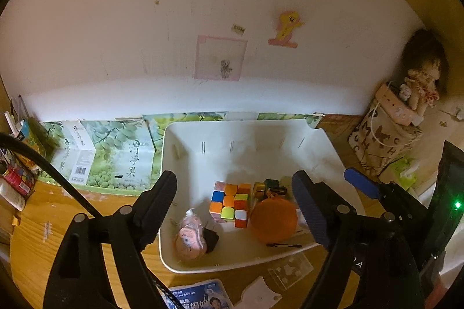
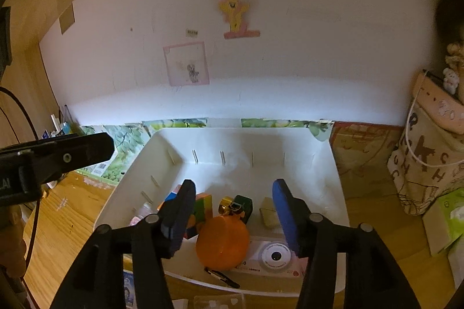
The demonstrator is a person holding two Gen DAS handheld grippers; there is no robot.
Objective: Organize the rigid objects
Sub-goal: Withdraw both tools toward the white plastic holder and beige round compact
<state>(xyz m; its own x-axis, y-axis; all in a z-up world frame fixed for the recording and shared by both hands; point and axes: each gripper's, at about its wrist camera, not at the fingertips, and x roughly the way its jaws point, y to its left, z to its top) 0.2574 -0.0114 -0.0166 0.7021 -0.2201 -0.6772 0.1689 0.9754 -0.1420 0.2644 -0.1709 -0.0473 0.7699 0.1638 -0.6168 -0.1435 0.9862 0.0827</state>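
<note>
Now both grippers hang over a white bin (image 1: pixel 185 135) on a wooden desk (image 1: pixel 43 222), angled down toward its contents. The left gripper (image 1: pixel 235 201) has its 2 black fingers spread wide, released and holding nothing; they frame the near half of the bin. The right gripper (image 2: pixel 232 210) is spread wide as well, its blue-padded fingers straddling an orange round pouch (image 2: pixel 222 242) without touching it.

Inside the bin, a puzzle cube (image 1: pixel 230 204) stands near the middle, with the pouch just beside it on the right. A pink plush toy (image 1: pixel 191 236) lies in the near left corner. Behind the pouch sit a gold piece (image 2: pixel 226 204), a dark green block (image 2: pixel 243 206) and a beige block (image 2: pixel 268 212). A white toy camera (image 2: pixel 274 256) lies flat against the near wall, partly under the pouch.

Green printed boxes (image 1: pixel 116 152) line the white wall behind the bin. A lettered cloth bag (image 1: pixel 382 143) stands at the right with a doll (image 1: pixel 420 83) above it. A pony sticker (image 2: pixel 234 16) and a pink-framed drawing (image 2: pixel 187 64) hang on the wall.
</note>
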